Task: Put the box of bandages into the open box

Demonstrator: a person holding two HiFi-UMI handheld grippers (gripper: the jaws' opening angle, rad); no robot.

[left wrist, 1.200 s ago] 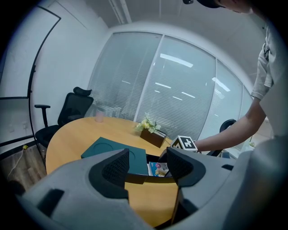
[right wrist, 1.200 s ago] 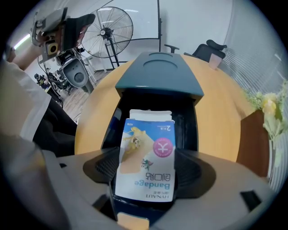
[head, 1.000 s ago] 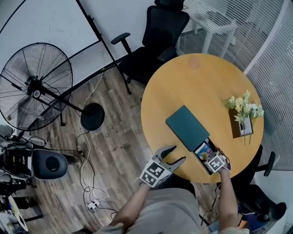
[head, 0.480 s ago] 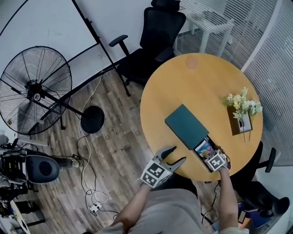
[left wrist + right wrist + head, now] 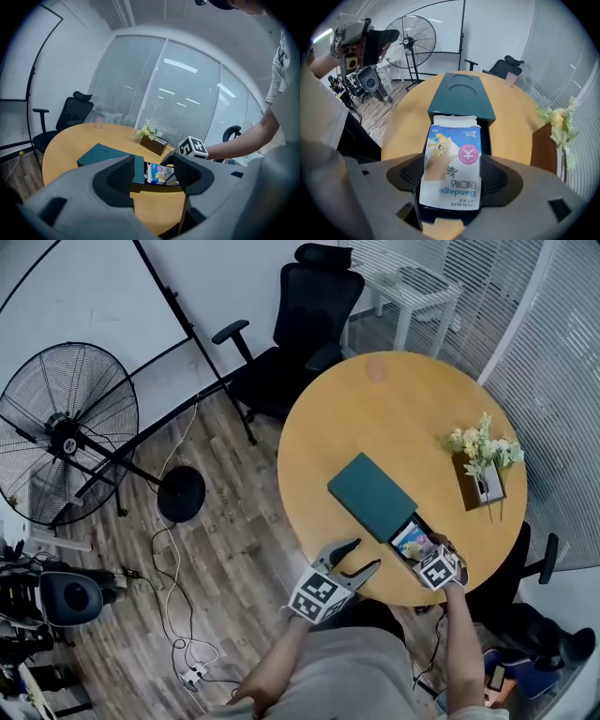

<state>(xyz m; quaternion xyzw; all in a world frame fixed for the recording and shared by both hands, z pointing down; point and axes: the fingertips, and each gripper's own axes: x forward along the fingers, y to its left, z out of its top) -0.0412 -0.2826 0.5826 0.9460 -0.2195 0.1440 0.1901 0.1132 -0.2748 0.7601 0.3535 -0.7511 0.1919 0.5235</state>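
"Had anything shifted?"

"Barely. The right gripper point(image 5: 424, 555) stayed clamped on the bandage box point(image 5: 452, 164), low over the open box point(image 5: 461, 96). The left gripper point(image 5: 361, 557) hung spread and empty by the table point(image 5: 394, 409) edge. Only letting go seemed left."

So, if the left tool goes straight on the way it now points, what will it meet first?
Most likely the side wall of the open box, where the box of bandages sits in the right tool. Depth is unclear, though.
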